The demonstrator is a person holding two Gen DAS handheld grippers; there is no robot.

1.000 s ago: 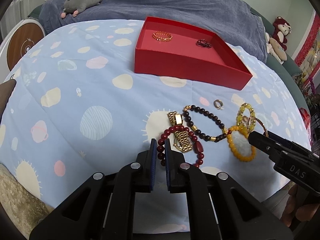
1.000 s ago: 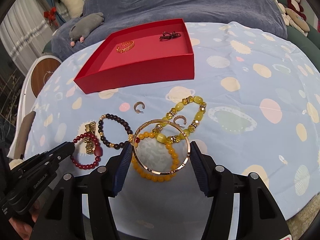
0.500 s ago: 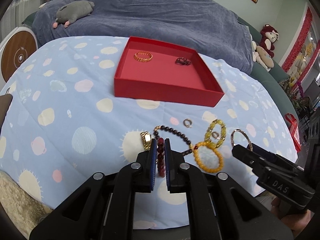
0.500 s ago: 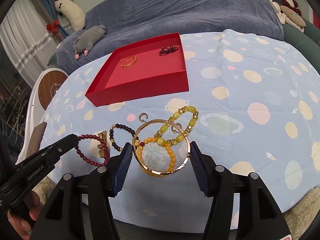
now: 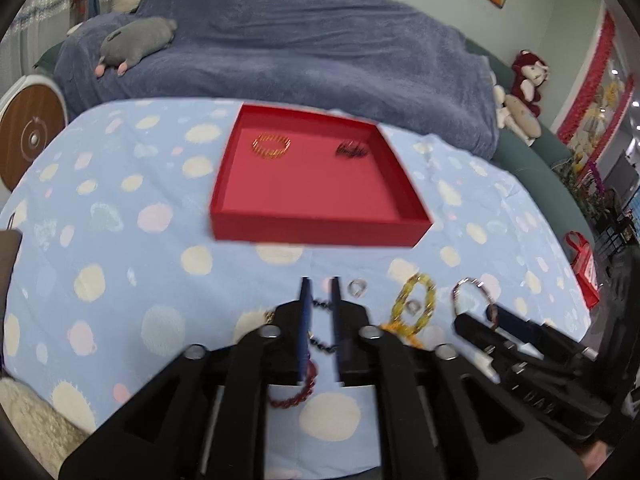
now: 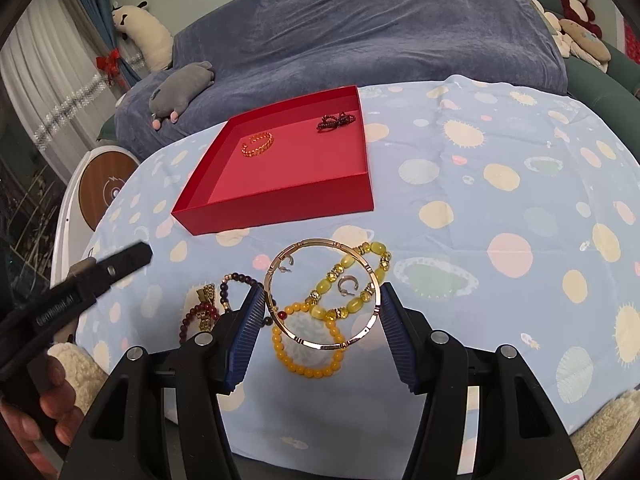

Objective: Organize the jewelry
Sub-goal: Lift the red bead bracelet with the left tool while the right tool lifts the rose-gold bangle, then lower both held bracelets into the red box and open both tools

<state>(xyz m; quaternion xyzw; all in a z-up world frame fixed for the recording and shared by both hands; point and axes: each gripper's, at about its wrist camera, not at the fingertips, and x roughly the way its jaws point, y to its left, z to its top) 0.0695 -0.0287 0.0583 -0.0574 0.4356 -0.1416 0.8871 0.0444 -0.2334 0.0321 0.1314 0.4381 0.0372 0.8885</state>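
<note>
A red tray stands on the spotted blue cloth, with a gold chain bracelet and a dark beaded piece inside. My right gripper is shut on a thin gold bangle and holds it above the pile of jewelry. My left gripper hovers in front of the tray, its jaws opening with nothing pressed between them. The dark red bead bracelet lies on the cloth below it, next to a gold watch.
On the cloth lie a yellow bead bracelet, a yellow-green one, a dark bead bracelet and two small ear hoops. A sofa under a blue cover runs behind the table. A hand grips the left tool.
Both grippers have risen from the pile. The left one lifted the red bracelet, then its jaws parted and the bracelet dropped back. The right one still carries the bangle.
</note>
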